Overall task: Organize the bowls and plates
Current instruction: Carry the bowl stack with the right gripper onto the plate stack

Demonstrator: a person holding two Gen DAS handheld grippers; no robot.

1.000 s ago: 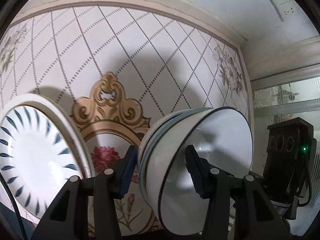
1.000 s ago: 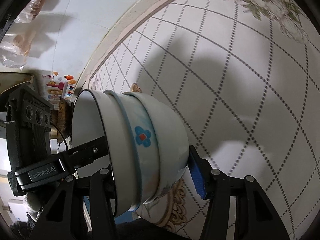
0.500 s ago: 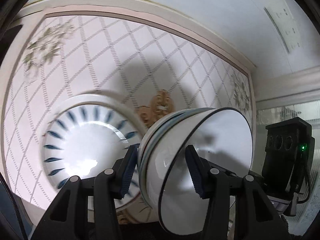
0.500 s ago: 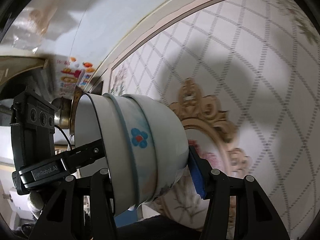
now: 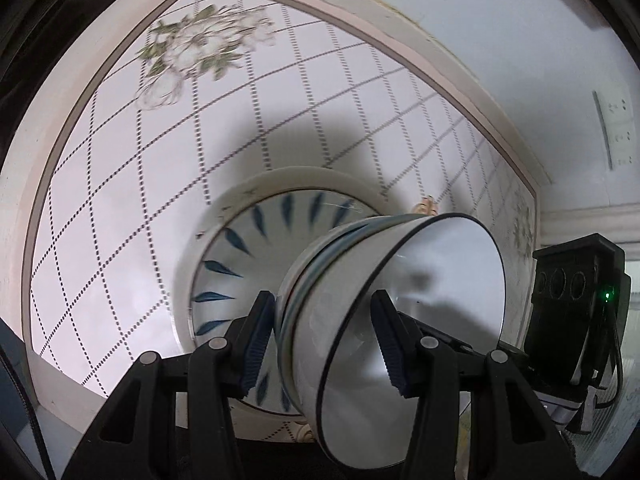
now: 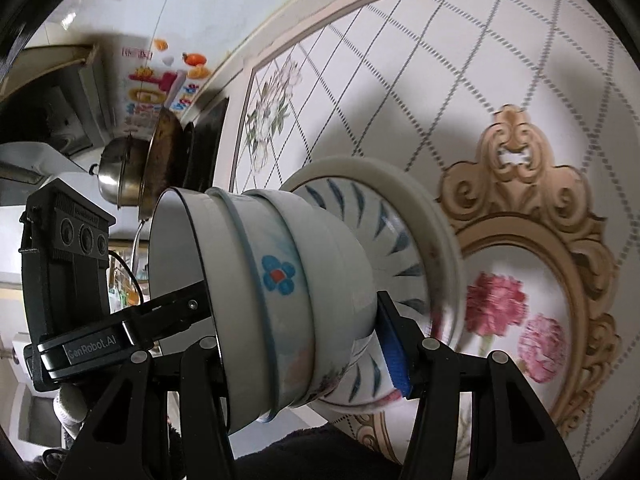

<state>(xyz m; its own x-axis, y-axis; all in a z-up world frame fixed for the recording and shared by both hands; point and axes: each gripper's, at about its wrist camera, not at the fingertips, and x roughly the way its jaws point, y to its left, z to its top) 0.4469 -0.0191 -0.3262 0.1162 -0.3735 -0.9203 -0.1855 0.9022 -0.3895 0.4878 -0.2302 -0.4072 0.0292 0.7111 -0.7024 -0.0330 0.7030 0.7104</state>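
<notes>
Clamping the same stack of bowls (image 5: pixel 384 320) from opposite sides, the left gripper (image 5: pixel 320 340) is pinching the rim wall with one finger inside the top bowl, while the right gripper (image 6: pixel 296 344) is squeezing the stack across its width, blue pad at the base. Just beyond, a blue-leaf plate (image 5: pixel 240 248) is lying on the patterned tabletop (image 5: pixel 120 220); pots (image 6: pixel 124 176) are sitting farther off.

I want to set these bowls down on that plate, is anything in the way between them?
Nothing visible does. The stacked bowls, gripped by both claws, sit right above the blue-leaf plate, whose face looks bare.
</notes>
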